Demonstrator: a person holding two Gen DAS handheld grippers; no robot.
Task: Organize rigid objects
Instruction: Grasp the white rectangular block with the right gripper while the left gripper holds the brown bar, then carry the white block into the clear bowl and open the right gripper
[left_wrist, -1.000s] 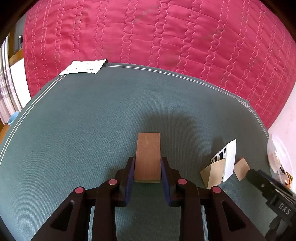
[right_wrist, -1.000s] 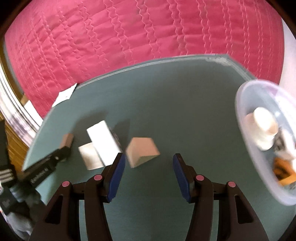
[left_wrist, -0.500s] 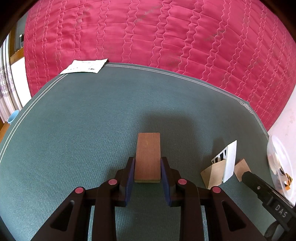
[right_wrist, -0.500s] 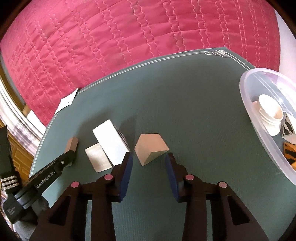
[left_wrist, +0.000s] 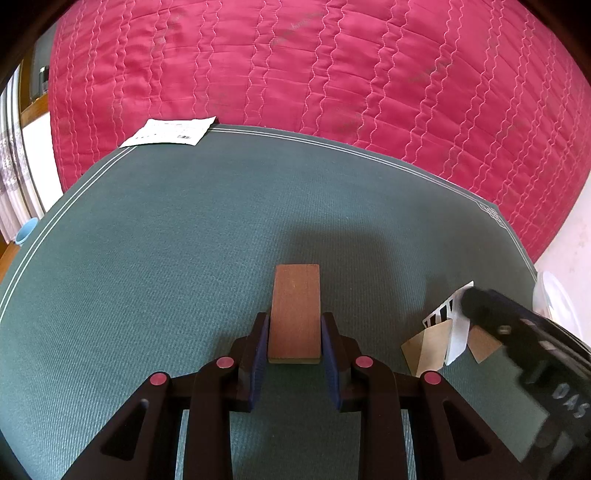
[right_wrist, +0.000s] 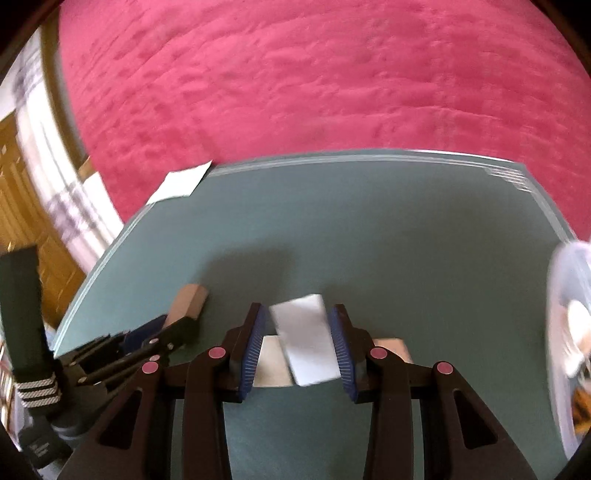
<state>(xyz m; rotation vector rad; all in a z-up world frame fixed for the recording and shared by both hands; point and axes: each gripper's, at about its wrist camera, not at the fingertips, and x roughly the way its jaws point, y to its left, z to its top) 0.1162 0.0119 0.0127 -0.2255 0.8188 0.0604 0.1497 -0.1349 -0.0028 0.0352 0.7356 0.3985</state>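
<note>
The left tool (left_wrist: 294, 332) is clenched on one brown wooden block (left_wrist: 294, 314), both blue pads pressed against its long sides; the block's long axis runs straight forward along the fingers, and its far half projects past the tips over the green mat (left_wrist: 184, 240). The right tool (right_wrist: 297, 334) straddles one white rectangular block (right_wrist: 304, 341), which lies between the pads with its long axis roughly forward but skewed slightly left at the far end. The right pad appears to touch the block; a narrow gap shows at the left pad, so whether the grip is fully closed cannot be told, and motion blur limits the detail. The coming move turns on this skew: judged from the right wrist view, the tool needs a small turn to bring its pads parallel to the block's long sides. The right hand is the nearer one to this cluster. Just beside the white block lie two pale wooden pieces, one (right_wrist: 273, 360) on its left and partly under it, one (right_wrist: 393, 347) on its right. Count of loose rigid pieces on the mat: four, including the held brown block. Farther out, one clear plastic bowl (right_wrist: 557, 332) with mixed contents sits at the mat's right edge, one white paper slip (left_wrist: 170, 132) lies at the far left corner, and a red quilted bedspread (left_wrist: 332, 74) lies beyond.
</note>
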